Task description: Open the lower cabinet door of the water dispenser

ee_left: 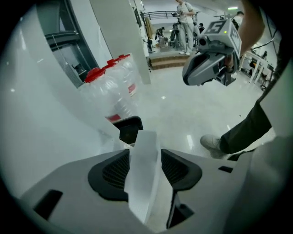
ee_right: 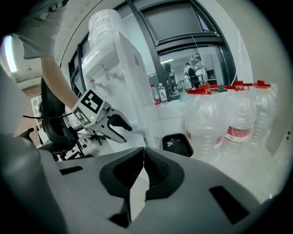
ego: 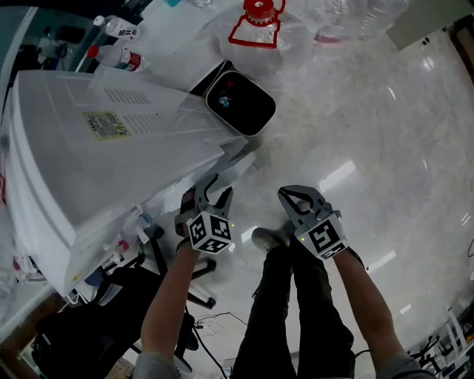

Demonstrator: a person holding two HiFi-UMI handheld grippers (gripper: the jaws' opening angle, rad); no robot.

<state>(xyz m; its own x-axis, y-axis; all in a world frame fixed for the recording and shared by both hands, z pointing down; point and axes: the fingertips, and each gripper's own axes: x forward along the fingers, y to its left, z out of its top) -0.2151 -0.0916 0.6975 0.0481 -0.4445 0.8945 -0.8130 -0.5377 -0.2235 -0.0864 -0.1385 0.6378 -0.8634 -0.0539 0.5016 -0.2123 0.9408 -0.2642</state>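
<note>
The white water dispenser (ego: 111,148) fills the left of the head view, seen from above. Its lower cabinet door (ego: 238,154) stands out from the front as a thin white panel. My left gripper (ego: 217,194) hangs just below that panel, jaws apart. In the left gripper view the door's edge (ee_left: 144,155) runs as a white strip between the spread pads of the left gripper (ee_left: 145,171). My right gripper (ego: 290,196) floats to the right over the floor, shut and empty; in its own view the right gripper (ee_right: 143,171) has its pads meeting.
A black bin (ego: 241,100) stands beside the dispenser. Several large water bottles with red caps (ego: 259,22) crowd the floor behind it. An office chair (ego: 170,259) is at the lower left. The person's legs (ego: 296,311) and shoe (ego: 268,237) stand under the grippers.
</note>
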